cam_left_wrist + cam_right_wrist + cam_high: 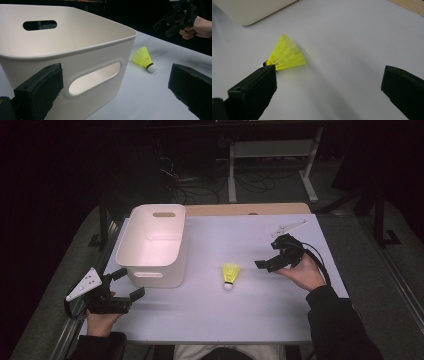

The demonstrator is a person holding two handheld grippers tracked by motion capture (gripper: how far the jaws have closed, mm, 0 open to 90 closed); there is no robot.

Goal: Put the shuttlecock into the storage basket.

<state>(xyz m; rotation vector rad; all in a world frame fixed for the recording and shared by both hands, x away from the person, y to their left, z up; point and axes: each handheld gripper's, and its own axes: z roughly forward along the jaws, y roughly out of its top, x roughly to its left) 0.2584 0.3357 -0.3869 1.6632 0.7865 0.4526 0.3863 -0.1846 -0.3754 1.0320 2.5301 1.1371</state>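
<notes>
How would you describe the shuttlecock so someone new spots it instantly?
Start at the white table, then find the white bin with handle slots on its left half. Just right of the bin's near corner lies the shuttlecock, apart from the bin and both grippers. Its neon-yellow mesh skirt and white cork tip are the only bright colour there.

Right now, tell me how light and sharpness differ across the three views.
High view: lit white table, dark surroundings. Left gripper view: yellow plastic shuttlecock sharp, glowing white plastic bin. Right gripper view: soft, black jaws blurred.
</notes>
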